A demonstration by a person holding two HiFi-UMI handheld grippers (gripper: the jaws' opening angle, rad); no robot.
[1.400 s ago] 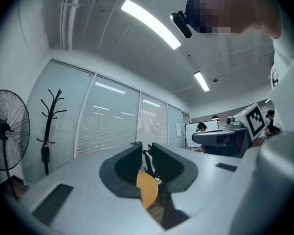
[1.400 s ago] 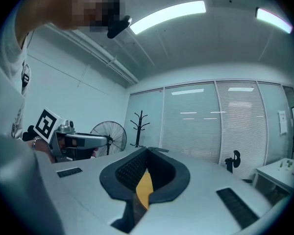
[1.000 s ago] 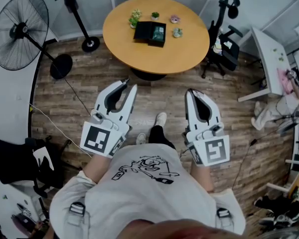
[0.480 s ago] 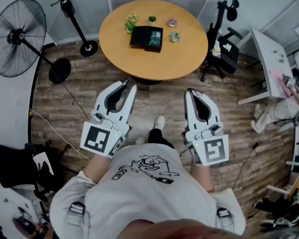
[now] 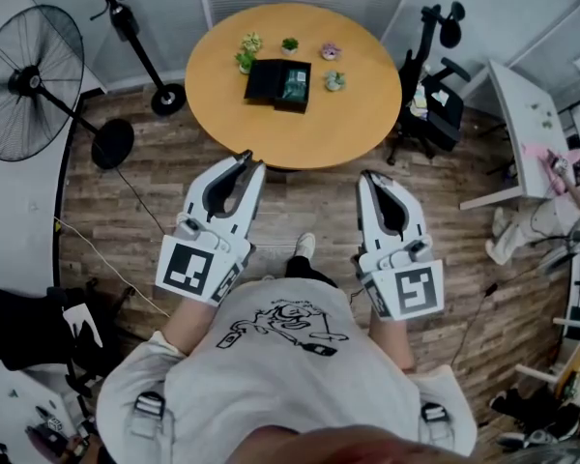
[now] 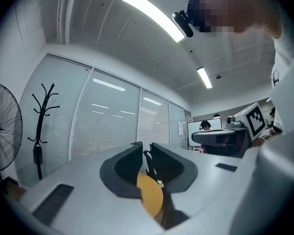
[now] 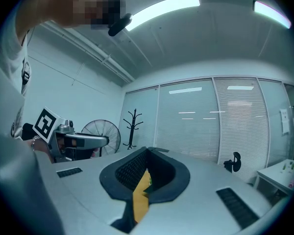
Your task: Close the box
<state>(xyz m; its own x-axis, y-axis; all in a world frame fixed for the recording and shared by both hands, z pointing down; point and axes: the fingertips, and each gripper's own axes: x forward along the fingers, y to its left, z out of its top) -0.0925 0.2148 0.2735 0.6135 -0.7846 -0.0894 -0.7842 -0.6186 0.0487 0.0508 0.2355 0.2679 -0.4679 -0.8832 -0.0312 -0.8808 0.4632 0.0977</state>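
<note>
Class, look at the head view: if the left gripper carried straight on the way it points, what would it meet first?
Most likely the near edge of the table, though the left gripper may pass above it toward the box; its height is unclear.

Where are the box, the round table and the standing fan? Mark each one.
box (image 5: pixel 267 81), head view, on its dark left half.
round table (image 5: pixel 300 138), head view, on the bare top near the front edge.
standing fan (image 5: pixel 25 80), head view, on the hub of its cage.

Black box (image 5: pixel 278 82) lying open, flat, near centre of round table (image 5: pixel 358 124).
</note>
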